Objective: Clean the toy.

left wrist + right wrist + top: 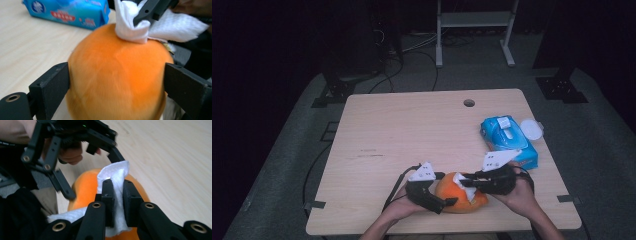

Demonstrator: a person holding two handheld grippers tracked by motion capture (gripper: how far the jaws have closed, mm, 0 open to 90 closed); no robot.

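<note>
Near the front edge of the table (377,125), an orange ball (460,196) sits between the two grippers, and a white wipe (460,180) is being worked over its top. The left gripper (439,199) stands with its jaws wide, one on each side of the ball; in the left gripper view the black jaws flank the ball (117,82) closely, but whether they press on it or only stand against it I cannot tell. The likely purpose is to steady the ball so it cannot roll while it is wiped. The right gripper (468,181) has its jaws narrow, pinching a fold of the wipe; the right gripper view shows the wipe (117,185) squeezed between the two pads and bunched above them, with its lower edge resting on the ball (86,187). Held so, the wipe can be rubbed across the surface.

Both hands come in from the bottom of the high view. The left hand (404,205) lies low by the table edge, its gripper pointing across to the right at the ball's side. The right hand (517,192) angles its gripper leftward and down onto the ball's top. A blue pack of wipes (508,140) lies well apart at the right, with a white lid (531,129) just beside it.
</note>
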